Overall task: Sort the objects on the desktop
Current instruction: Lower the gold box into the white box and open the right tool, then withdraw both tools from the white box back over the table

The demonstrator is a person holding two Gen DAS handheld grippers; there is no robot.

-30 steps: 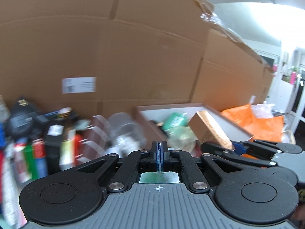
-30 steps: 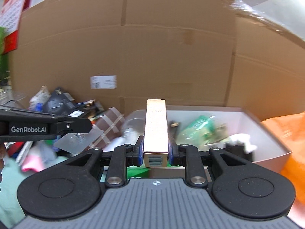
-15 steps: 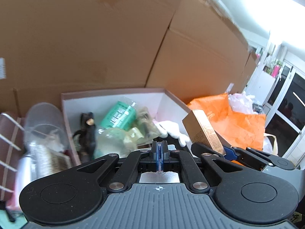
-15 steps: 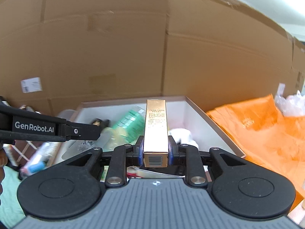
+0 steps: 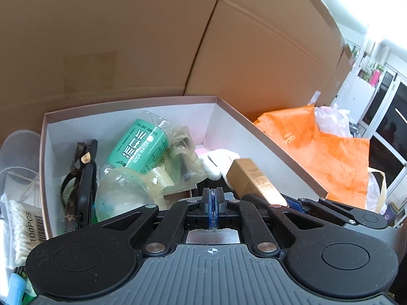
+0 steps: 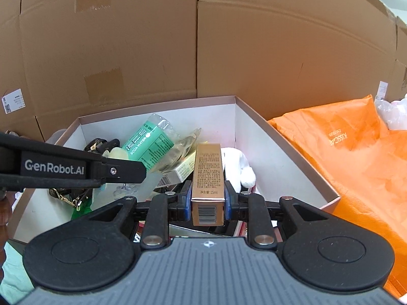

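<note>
Holding a slim gold carton (image 6: 208, 178) between its blue pads, the right gripper (image 6: 208, 200) is closed on the carton's barcode end; the carton runs forward along the fingers, its far end over the open box (image 6: 285, 150).

- Left gripper (image 5: 212, 198): pads pressed flat together, nothing between them. It hovers at the near edge of the same box. From the right wrist view its black finger, lettered "GenRobot.AI", crosses in from the left.
- Gold carton, left wrist view (image 5: 251, 180): seen just right of the left gripper, tilted, with the right gripper's (image 5: 292, 203) linkage under it.
- Box: shallow, white inside, brownish-pink rim, standing against a wall of large cardboard cartons (image 6: 279, 50).
- Box contents, piled toward the left and centre:
  - clear bottle with green "SODA WATER" label (image 5: 142, 150), lying on its side;
  - crumpled clear plastic (image 5: 122, 188) in front of the bottle;
  - black item with a brown patterned strap (image 5: 81, 178) along the left wall;
  - white glove (image 5: 218, 160) near the middle, just behind the carton's far end;
  - small pale printed box (image 6: 178, 172), partly buried.
- Outside the box, left: clear plastic cup (image 5: 17, 152); bag of cotton swabs marked "100PCS" (image 5: 23, 226).
- Outside the box, right: orange bag (image 6: 351, 157) lying beside the box's right wall; pale plastic bag (image 5: 330, 122) behind it.
</note>
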